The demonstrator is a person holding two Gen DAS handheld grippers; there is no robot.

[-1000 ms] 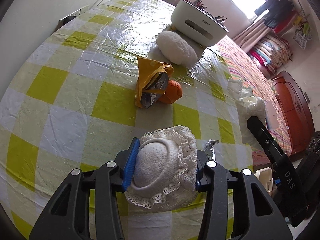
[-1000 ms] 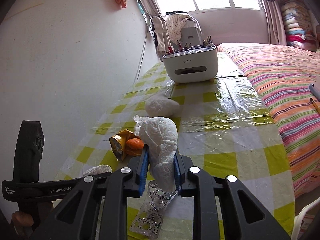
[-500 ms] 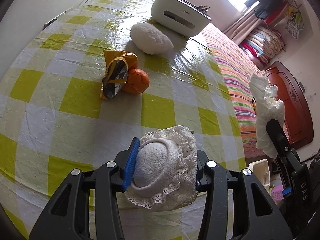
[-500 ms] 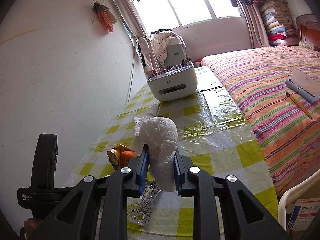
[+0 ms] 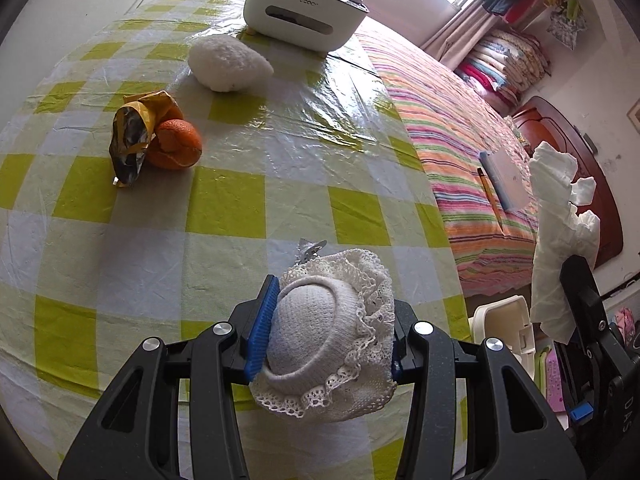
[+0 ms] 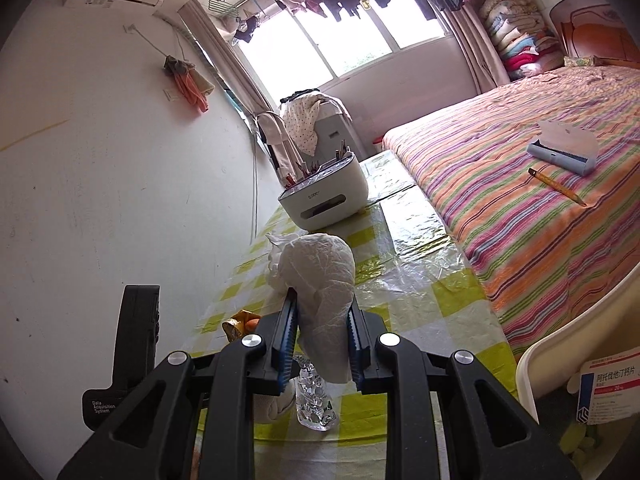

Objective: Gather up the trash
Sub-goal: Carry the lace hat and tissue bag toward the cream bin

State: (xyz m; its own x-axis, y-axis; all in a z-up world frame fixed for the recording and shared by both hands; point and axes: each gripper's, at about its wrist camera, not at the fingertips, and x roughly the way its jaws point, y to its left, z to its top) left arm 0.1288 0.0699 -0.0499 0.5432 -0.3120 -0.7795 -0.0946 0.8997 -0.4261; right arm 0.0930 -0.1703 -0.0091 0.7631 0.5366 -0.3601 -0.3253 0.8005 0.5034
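Right wrist view, left hand-held gripper [image 6: 120, 364] marked "Data Acquisition System", white medicine box [image 6: 608, 392]

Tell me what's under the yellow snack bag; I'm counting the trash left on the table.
An orange pokes out from beneath the crumpled yellow snack bag, resting on the checked tablecloth. Anything further under the bag is covered.

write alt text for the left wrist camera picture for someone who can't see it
The left hand-held gripper is shut on a white lace-trimmed knit piece above a yellow-checked table. On the table lie an orange touching a yellow wrapper, a fluffy white item and a white organiser box.
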